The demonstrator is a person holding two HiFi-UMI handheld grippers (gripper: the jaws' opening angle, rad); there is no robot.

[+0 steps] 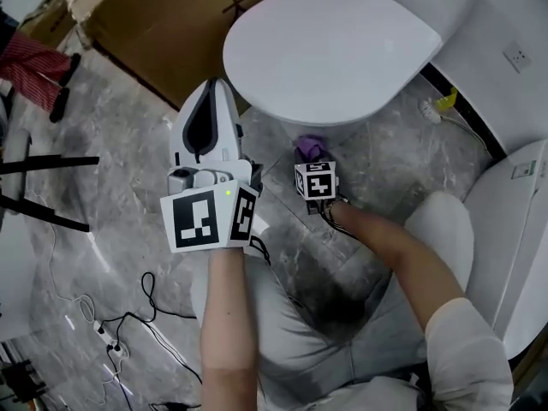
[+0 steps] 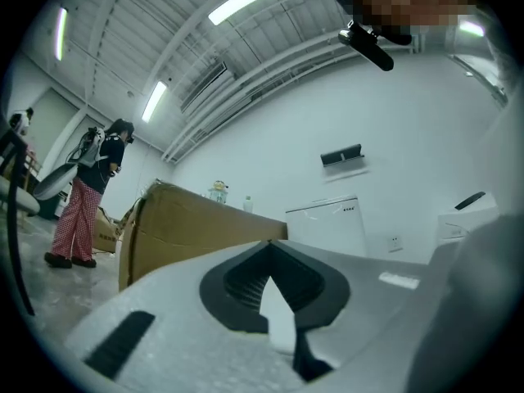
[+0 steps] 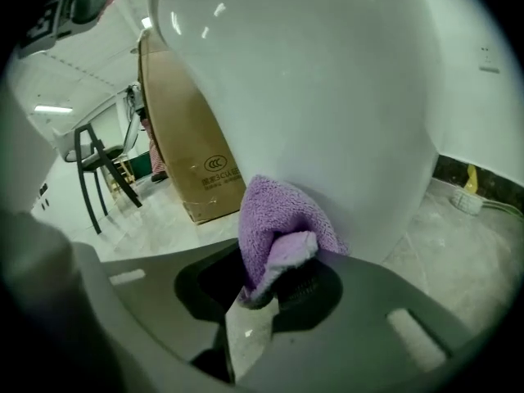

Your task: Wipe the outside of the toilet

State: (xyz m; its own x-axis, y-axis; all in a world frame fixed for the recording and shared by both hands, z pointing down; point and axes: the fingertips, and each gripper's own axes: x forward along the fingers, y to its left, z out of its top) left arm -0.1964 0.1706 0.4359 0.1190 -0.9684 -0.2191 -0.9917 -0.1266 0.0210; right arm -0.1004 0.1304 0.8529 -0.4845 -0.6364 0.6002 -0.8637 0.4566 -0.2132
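The white toilet [image 1: 334, 41] stands at the top of the head view with its lid down. My right gripper [image 1: 313, 163] reaches under the bowl's front, shut on a purple cloth [image 1: 308, 148]. In the right gripper view the purple cloth [image 3: 274, 211] bunches between the jaws of the right gripper [image 3: 278, 260] and presses against the curved bowl wall [image 3: 303, 80]. My left gripper [image 1: 216, 84] is held up beside the bowl's left side, tips together, holding nothing. In its own view the left gripper [image 2: 270, 242] points at the ceiling and a far wall.
A large cardboard box [image 1: 163, 24] stands left of the toilet. Black chair legs [image 1: 43, 187] and cables [image 1: 128, 315] lie on the marble floor at left. A person in red checked trousers [image 1: 30, 62] stands far left. A white cabinet [image 1: 514, 229] is at right.
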